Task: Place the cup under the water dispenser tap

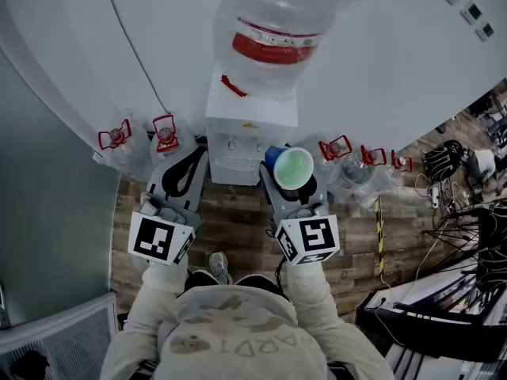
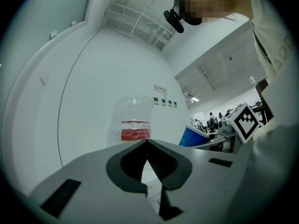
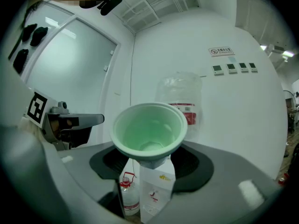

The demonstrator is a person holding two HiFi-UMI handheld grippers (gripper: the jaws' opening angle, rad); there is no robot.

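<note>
Person's sleeves: pale, seen from above in the head view, one behind each marker cube.
Right gripper (image 1: 291, 184) (image 3: 152, 161): jaws stood wide and clamped on the cup's lower part, one on either side.
Cup (image 1: 291, 167) (image 3: 149, 130) (image 2: 193, 137): blue outside, pale green inside, empty, its open mouth turned up towards the head camera and facing the right gripper's own camera.
Cup's place: in the right gripper, off the floor, just in front of the water dispenser (image 1: 249, 125) (image 3: 156, 190), by its right front corner in the head view.
Left gripper (image 1: 184, 172) (image 2: 147, 143): jaw tips met, nothing between them; it pointed at the dispenser beside the right one.
Bottle (image 1: 277, 30) (image 2: 135, 120) (image 3: 180, 97): clear, red-labelled, upended on the dispenser's top.
Spare bottles (image 1: 165, 133): red-handled, along the wall on both sides of the dispenser.
Floor (image 1: 238, 220): wood planks.
</note>
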